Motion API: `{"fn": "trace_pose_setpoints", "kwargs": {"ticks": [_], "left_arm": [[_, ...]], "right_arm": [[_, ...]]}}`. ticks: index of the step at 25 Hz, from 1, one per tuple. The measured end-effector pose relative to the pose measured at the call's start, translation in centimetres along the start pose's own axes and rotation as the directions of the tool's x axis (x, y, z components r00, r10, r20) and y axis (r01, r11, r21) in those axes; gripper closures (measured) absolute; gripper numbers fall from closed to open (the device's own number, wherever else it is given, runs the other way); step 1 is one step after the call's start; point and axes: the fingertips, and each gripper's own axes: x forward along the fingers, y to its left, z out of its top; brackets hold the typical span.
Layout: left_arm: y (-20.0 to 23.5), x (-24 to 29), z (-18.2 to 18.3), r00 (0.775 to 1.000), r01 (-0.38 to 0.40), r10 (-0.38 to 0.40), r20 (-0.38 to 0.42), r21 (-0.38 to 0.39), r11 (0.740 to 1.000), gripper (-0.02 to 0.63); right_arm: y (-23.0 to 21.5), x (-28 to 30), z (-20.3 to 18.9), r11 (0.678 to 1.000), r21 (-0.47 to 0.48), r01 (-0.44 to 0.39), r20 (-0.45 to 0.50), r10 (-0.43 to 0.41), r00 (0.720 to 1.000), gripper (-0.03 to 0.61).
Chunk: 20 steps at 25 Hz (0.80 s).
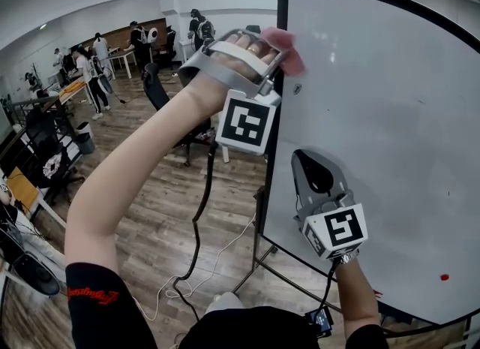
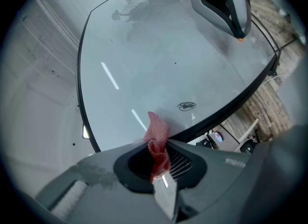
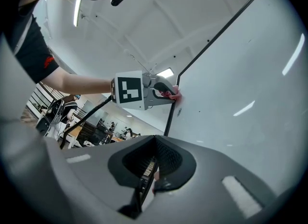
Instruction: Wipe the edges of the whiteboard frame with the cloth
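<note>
The head view alone takes in the room left of the whiteboard (image 1: 390,115): people (image 1: 91,77) by desks, an office chair (image 1: 154,85) and a cable (image 1: 201,212) trailing over the wooden floor (image 1: 142,220). It also shows a red magnet (image 1: 444,277) low on the board. Only the left gripper view shows a small scribble (image 2: 186,106) just inside the black whiteboard frame (image 2: 217,117). In the right gripper view, that claw's own grey body hides the lower run of the frame. The left claw (image 2: 161,170), raised near the board's top left corner, is pinched tight on the red cloth (image 2: 158,131), whose free end lies against the frame's edge. The right claw (image 3: 147,175) sits lower, beside the left edge, its jaws drawn almost together with nothing seen between them
</note>
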Motion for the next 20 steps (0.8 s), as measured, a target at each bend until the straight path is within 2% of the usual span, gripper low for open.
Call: {"fn": "trace_pose_setpoints", "kwargs": {"ticks": [6,11,15,20], "left_arm": [[-0.7,-0.3,0.5,0.999,0.029,-0.028,0.015,-0.029,0.999,0.575],[-1.4,-0.5,0.9,1.0,0.006,-0.006,0.011,-0.001,1.0,0.577],[-1.8,-0.8,1.2,0.999,0.035,-0.034,0.018,-0.027,0.999,0.577],[-2.0,-1.2,0.8,0.999,0.025,-0.025,0.022,-0.015,1.0,0.575]], "right_arm": [[0.0,-0.2,-0.1,1.0,0.006,0.008,-0.004,-0.008,1.0,0.577],[0.3,-0.5,-0.5,1.0,0.002,0.005,-0.012,-0.005,1.0,0.577],[0.5,-0.8,-0.5,1.0,0.008,0.01,-0.016,-0.009,1.0,0.577],[1.1,-0.7,-0.2,1.0,0.001,0.011,-0.024,-0.011,1.0,0.577]]}}
